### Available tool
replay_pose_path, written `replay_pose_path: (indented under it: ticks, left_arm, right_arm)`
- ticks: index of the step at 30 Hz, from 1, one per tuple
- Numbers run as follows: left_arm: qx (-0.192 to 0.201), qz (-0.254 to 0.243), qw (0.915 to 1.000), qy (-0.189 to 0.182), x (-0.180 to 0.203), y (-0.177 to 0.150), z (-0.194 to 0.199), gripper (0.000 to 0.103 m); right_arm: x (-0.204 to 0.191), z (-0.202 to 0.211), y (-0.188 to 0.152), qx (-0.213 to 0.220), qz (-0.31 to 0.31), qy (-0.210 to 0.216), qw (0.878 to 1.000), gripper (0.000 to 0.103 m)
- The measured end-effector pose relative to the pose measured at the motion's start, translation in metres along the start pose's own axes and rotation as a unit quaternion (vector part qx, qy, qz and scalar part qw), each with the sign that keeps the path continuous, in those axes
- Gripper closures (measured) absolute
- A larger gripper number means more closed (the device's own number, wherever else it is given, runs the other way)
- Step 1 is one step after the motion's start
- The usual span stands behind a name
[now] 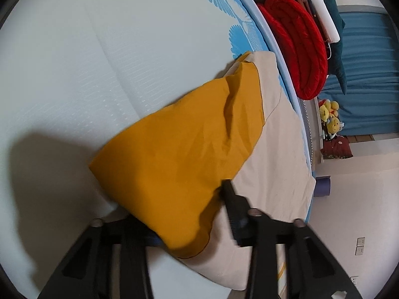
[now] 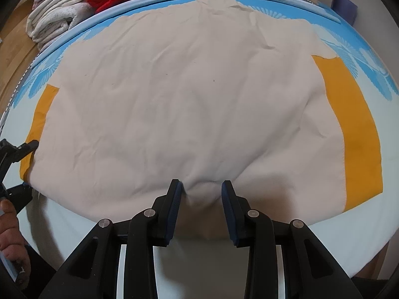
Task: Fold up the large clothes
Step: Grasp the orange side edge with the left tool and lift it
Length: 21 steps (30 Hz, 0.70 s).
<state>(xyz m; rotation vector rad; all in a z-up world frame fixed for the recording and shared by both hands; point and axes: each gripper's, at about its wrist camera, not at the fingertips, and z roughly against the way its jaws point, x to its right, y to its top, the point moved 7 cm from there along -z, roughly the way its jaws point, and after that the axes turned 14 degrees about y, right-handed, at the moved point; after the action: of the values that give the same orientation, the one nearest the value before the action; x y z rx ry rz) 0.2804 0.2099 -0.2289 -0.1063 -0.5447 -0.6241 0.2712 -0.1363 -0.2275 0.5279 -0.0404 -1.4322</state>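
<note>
Left gripper point(image 1: 189, 214) is clamped on the mustard sleeve point(image 1: 174, 154), lifting it off the mattress point(image 1: 62, 74) across the cream shirt point(image 2: 179, 94) (one finger hidden under cloth). Right gripper point(image 2: 201, 186) stands parted at the shirt's near hem, a small pucker of fabric between its pads, not pinched. Beyond the shirt lie a red quilt point(image 1: 299, 42) and towels point(image 2: 57, 17).

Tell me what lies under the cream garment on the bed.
Under the cream garment the blue-patterned white bed cover shows around its edges, and mustard-yellow sleeves stick out on both sides. Whatever lies beneath the garment's middle is covered and cannot be seen.
</note>
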Motion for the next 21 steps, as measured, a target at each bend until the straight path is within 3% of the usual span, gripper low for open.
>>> replay_pose_path:
  ticks: [4, 8, 12, 16, 21]
  left_arm:
    - [0.01, -0.02, 0.9997, -0.003, 0.009, 0.003, 0.006, 0.09]
    - [0.028, -0.054, 0.9982, -0.001, 0.029, 0.004, 0.03, 0.093]
    - [0.044, -0.117, 0.9919, 0.021, 0.052, 0.002, 0.064, 0.094]
    - [0.062, -0.203, 0.9762, 0.043, 0.064, -0.001, 0.101, 0.094]
    - [0.105, -0.275, 0.9542, 0.052, 0.053, 0.002, 0.15, 0.096]
  right_arm:
    - [0.001, 0.004, -0.002, 0.005, -0.003, 0.001, 1.0, 0.068]
    - [0.001, 0.012, -0.003, 0.017, -0.01, 0.001, 1.0, 0.068]
    - [-0.01, 0.04, 0.001, 0.069, 0.001, -0.019, 0.997, 0.068]
    - [-0.042, 0.078, -0.001, 0.143, 0.031, -0.037, 0.989, 0.068]
    - [-0.086, 0.09, -0.024, 0.18, 0.065, -0.053, 0.98, 0.068]
